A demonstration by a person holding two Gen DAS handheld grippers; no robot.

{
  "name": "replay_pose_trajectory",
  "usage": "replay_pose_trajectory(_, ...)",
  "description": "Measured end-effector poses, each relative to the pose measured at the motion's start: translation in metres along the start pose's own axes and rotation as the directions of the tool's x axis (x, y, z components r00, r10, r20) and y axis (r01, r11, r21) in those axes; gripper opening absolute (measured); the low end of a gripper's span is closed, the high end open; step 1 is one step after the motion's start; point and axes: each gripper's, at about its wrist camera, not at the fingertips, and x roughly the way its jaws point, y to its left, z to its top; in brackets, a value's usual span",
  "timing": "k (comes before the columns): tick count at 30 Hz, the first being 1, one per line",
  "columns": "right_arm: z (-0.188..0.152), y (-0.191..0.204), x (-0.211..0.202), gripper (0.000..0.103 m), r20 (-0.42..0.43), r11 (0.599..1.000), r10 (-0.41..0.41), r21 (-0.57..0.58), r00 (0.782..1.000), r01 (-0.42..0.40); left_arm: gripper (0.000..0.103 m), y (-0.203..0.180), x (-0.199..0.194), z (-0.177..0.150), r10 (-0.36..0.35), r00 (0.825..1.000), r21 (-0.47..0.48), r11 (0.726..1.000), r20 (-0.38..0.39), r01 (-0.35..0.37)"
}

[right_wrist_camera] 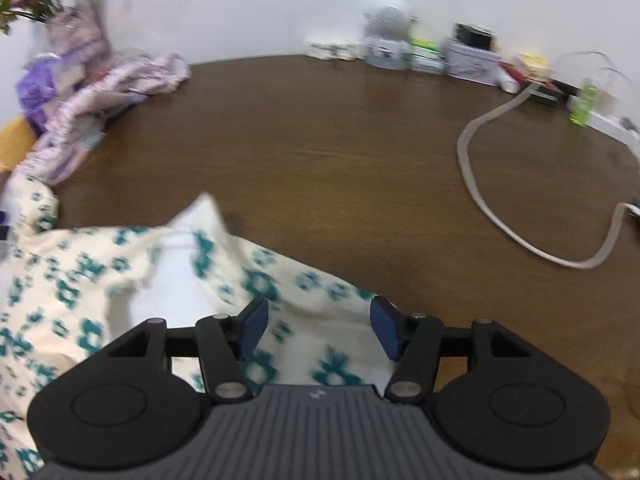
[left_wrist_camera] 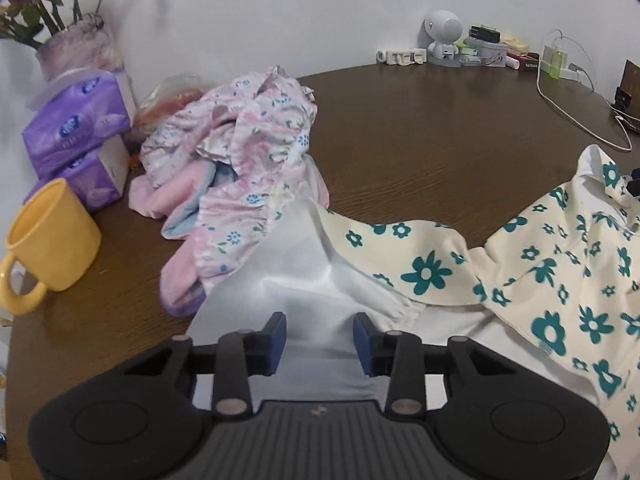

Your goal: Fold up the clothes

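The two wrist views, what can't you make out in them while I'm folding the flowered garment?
- Flowered garment: cut off at the left wrist view's right and lower edges; motion blur smears its print in the right wrist view.
- Its white lining: runs under the left gripper.
- Pink clothes pile: bunched, pieces uncountable.
- Shelf clutter: labels too small.

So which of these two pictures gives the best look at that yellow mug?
The left wrist view. There the yellow mug stands whole and sharp on the table's left side, handle and rim both visible, in front of the purple tissue packs. The right wrist view shows only a blurred yellow sliver at its left edge.
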Motion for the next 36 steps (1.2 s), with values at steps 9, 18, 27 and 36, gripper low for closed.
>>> replay_pose_trajectory(9,0.027,0.041,0.029,0.007,-0.036,0.994,0.028,-0.1,0.999,-0.031,0.034,-0.002,-0.006,0.01,0.01,1.0,0.04,0.999,0.03,-0.011)
replay_pose_trajectory(18,0.042,0.04,0.026,0.023,-0.075,0.998,0.016,-0.067,0.997,-0.021,0.059,-0.035,-0.02,0.019,-0.018,0.998,0.311,0.951,0.061,-0.002)
replay_pose_trajectory(27,0.053,0.1,0.015,0.044,-0.153,0.977,0.12,-0.159,0.981,-0.144,0.059,-0.078,-0.004,0.023,-0.066,0.997,0.58,0.814,0.037,0.032)
replay_pose_trajectory(36,0.067,0.097,0.057,0.04,-0.255,0.993,0.117,0.029,0.96,-0.113,0.002,-0.09,0.021,0.023,-0.028,0.999,0.646,0.763,0.043,-0.007)
